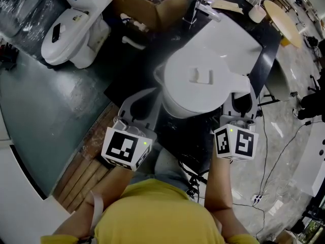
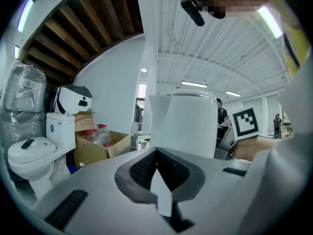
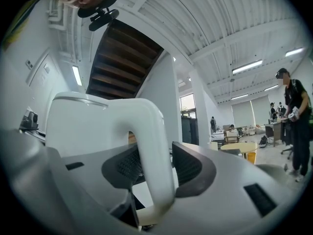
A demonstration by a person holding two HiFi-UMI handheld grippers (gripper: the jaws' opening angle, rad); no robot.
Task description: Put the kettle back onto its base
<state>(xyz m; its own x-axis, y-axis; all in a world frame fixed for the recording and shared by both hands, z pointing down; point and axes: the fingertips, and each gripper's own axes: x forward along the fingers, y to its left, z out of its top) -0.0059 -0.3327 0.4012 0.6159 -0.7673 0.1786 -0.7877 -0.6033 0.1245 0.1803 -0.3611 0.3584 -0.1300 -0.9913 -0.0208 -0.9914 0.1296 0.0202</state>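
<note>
The white kettle [image 1: 203, 80] fills the middle of the head view, seen from above with its lid on. It stands upright just beyond my left gripper [image 2: 157, 155], whose pads meet at the tips in front of the kettle's wall [image 2: 183, 126]. In the head view that left gripper [image 1: 144, 103] sits at the kettle's left side. My right gripper [image 1: 241, 98] is at the handle side. In the right gripper view the white handle [image 3: 151, 151] runs between the open jaws of the right gripper [image 3: 156, 160], with a gap at the right pad. The base is hidden.
A white toilet [image 1: 76, 29] stands at the far left, and a cardboard box [image 1: 147, 4] with bottles behind it. A white top [image 1: 228, 39] lies beyond the kettle. Cables [image 1: 264, 187] trail on the floor at right. A person [image 3: 293, 116] stands far right.
</note>
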